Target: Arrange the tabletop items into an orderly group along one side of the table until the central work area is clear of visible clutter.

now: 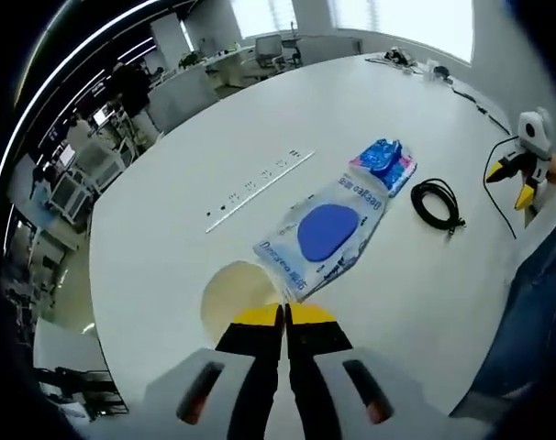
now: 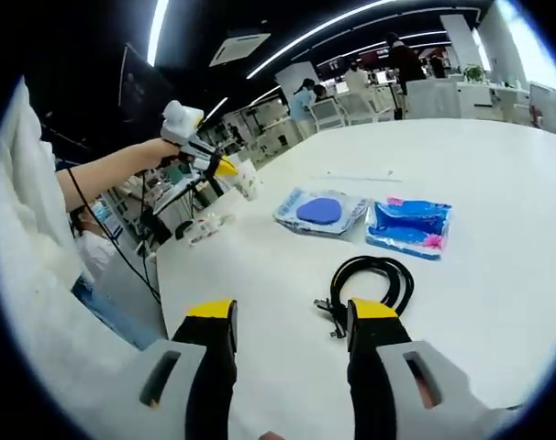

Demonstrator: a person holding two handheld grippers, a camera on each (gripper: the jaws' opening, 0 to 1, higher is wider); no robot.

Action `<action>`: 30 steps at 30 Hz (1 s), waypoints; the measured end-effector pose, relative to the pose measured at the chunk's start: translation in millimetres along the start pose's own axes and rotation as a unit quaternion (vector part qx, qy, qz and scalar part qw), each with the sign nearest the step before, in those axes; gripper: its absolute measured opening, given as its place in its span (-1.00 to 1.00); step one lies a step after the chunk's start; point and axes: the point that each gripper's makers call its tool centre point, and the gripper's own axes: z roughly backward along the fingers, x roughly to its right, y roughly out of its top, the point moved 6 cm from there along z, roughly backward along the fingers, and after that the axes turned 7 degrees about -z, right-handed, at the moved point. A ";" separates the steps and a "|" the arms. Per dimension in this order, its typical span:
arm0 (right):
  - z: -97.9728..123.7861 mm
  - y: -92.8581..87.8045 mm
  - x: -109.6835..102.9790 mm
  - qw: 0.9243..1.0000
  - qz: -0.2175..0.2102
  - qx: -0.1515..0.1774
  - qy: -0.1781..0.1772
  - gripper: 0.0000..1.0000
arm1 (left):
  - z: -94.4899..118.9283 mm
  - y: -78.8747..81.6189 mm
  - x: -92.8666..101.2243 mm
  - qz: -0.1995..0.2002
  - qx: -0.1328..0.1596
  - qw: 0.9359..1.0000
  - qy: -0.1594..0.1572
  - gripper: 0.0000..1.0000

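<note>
A: Start with the big thing. What's on the desk (image 1: 195, 128)?

B: It's broad and white, and the clutter lies in its middle. The largest item is a clear packet with a blue disc (image 1: 322, 235). Just beyond it is a blue-and-pink packet (image 1: 385, 165), with a coiled black cable (image 1: 436, 203) beside them. A thin white strip (image 1: 260, 190) lies apart on the other side.

A: And the tongs?

B: The left tongs (image 1: 284, 316) are pinched shut on the rim of a paper cup (image 1: 232, 291). In the right gripper view the cup is raised off the desk near its edge, probably being carried to the side. The right tongs (image 2: 292, 316) are spread wide and hold nothing. They hover over the cable, which sits just ahead of one tip.

A: Is anything in the way?

B: The surface along the near edge looks bare. The packets nearly touch, so I'd expect shifting one to nudge the other. The cable's loose end may trail.
</note>
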 end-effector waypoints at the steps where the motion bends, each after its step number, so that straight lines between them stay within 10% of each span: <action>1: -0.5 1.1 1.5 1.000 -0.003 0.001 -0.002 -0.08 | -3.0 -0.3 -2.1 0.004 -0.001 1.000 -0.002 -1.00; 30: -24.3 13.0 18.0 1.000 -0.008 -0.018 -0.005 -0.15 | -53.4 -7.3 -16.2 0.020 -0.037 0.999 -0.021 -1.00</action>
